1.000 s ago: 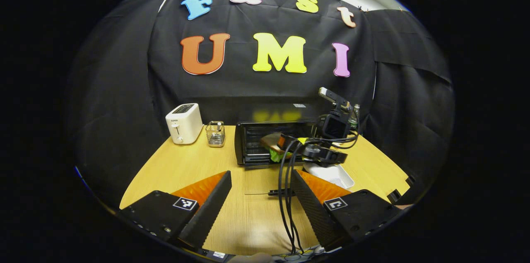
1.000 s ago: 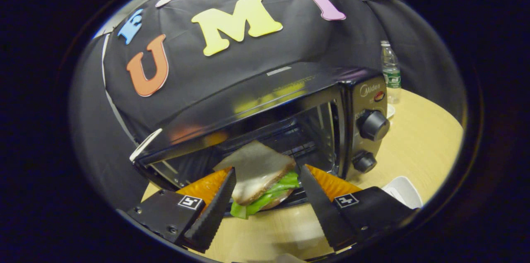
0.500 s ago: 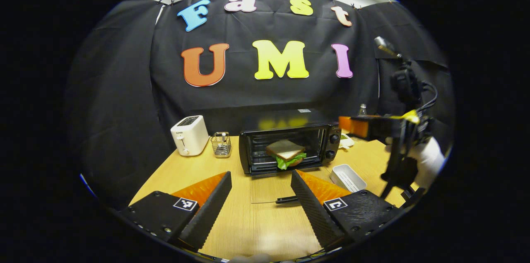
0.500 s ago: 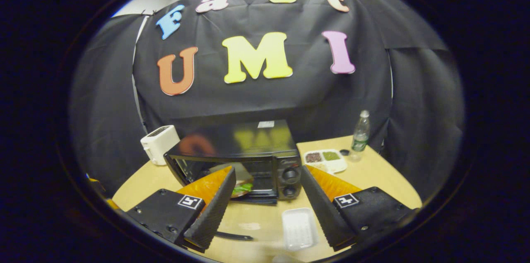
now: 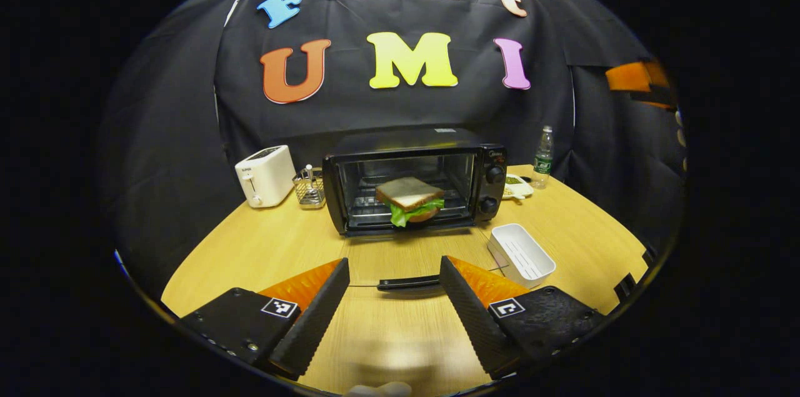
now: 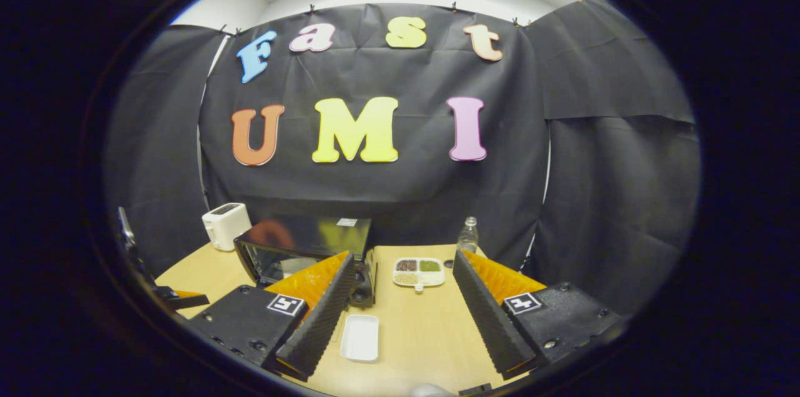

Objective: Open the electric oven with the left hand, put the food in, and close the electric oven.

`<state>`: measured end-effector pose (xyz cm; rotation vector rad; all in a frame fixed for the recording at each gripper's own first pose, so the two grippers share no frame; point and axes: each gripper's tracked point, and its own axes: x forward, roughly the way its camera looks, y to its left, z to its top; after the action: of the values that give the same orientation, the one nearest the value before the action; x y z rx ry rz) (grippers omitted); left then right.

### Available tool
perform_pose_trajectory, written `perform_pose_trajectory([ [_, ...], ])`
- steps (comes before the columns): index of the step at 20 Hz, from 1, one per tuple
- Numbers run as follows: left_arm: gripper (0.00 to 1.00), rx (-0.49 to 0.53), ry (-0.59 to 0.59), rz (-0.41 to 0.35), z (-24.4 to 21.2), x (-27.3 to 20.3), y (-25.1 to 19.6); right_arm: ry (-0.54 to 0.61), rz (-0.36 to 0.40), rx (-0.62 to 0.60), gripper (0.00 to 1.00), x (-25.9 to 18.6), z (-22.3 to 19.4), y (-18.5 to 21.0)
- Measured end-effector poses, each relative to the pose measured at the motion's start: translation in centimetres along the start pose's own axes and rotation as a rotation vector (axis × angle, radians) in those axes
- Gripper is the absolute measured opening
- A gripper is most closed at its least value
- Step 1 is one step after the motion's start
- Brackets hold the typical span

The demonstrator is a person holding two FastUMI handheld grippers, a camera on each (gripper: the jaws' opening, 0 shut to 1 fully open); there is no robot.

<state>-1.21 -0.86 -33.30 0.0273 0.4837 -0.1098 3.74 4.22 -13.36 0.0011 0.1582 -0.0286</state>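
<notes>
The black electric oven stands at the table's middle with its glass door folded down flat. The door's black handle lies on the near side. A sandwich of brown bread and lettuce rests on the rack inside. My left gripper is open; the handle lies between its fingertips, touching neither. My right gripper is open, holds nothing and is high above the table, back from the oven. In the left gripper view it is an orange blur at the upper right.
A white toaster and a wire rack stand left of the oven. An empty white tray lies at its right front. A compartment dish and a water bottle stand behind. The yellow table ends near both views' lower edges.
The right gripper let go of the sandwich in the oven, drew back and rose to the right. The left gripper moved forward until the door handle lay between its fingertips.
</notes>
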Motion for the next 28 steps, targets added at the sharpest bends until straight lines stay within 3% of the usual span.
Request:
perform_pose_trajectory([
  [2,0.95,-0.023,0.031,-0.005,-1.9,1.1,-1.2,0.025,-0.01,0.001,1.0,-1.2,-0.4,-1.8],
  [13,0.96,-0.053,0.144,0.008,-8.9,6.1,-4.2,0.067,-0.034,-0.026,0.97,-4.0,-2.1,-6.0],
  [17,0.96,-0.06,0.162,0.035,-9.3,7.5,-4.0,0.095,-0.048,-0.041,0.97,-4.0,-3.0,-7.0],
  [28,0.96,-0.096,0.149,0.012,-7.5,7.2,-4.4,0.116,-0.034,-0.025,1.0,-3.2,-3.2,-6.1],
])
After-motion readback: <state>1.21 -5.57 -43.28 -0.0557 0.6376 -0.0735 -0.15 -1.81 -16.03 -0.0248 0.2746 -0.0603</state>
